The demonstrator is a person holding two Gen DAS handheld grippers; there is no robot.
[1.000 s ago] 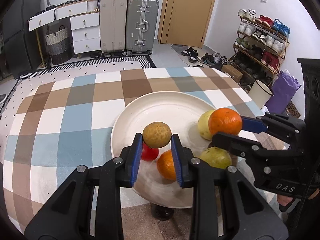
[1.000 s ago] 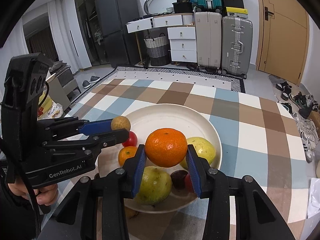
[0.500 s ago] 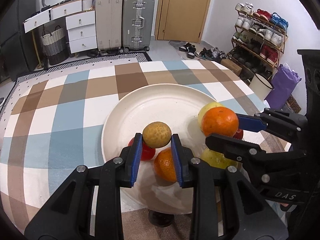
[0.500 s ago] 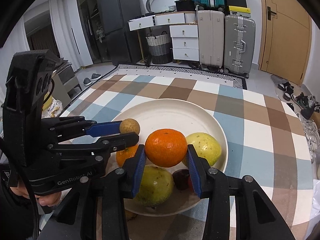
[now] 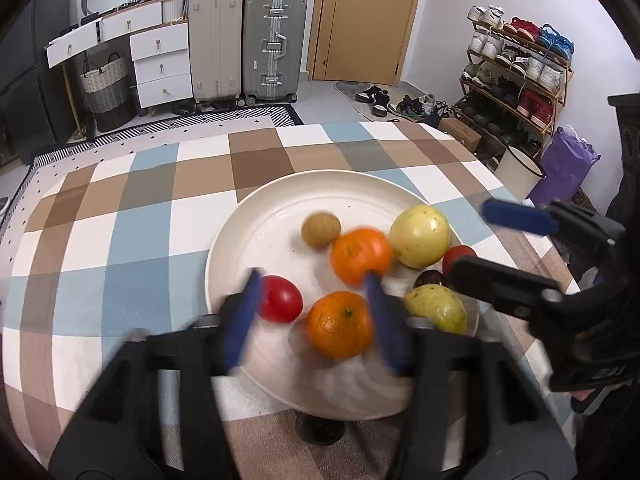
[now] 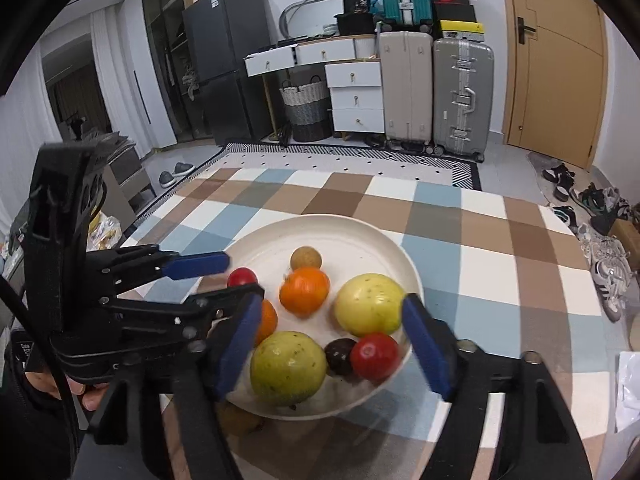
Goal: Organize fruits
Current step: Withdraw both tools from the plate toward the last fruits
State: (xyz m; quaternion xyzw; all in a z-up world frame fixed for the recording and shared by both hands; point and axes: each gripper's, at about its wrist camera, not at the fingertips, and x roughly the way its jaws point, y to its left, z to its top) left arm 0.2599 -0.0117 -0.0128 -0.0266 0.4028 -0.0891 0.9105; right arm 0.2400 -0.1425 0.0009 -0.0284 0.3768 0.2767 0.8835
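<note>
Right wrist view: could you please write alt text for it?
A white plate on a checked tablecloth holds eight fruits, with the open right hand-held gripper just above the near ones. The open left hand-held gripper reaches in from the left.

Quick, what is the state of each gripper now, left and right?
Left gripper: open, holding nothing; fruits lie on the plate.
Right gripper: open, holding nothing.

Two close wrist views, both over the plate [image 5: 256, 216] [image 6: 400, 248].
</note>
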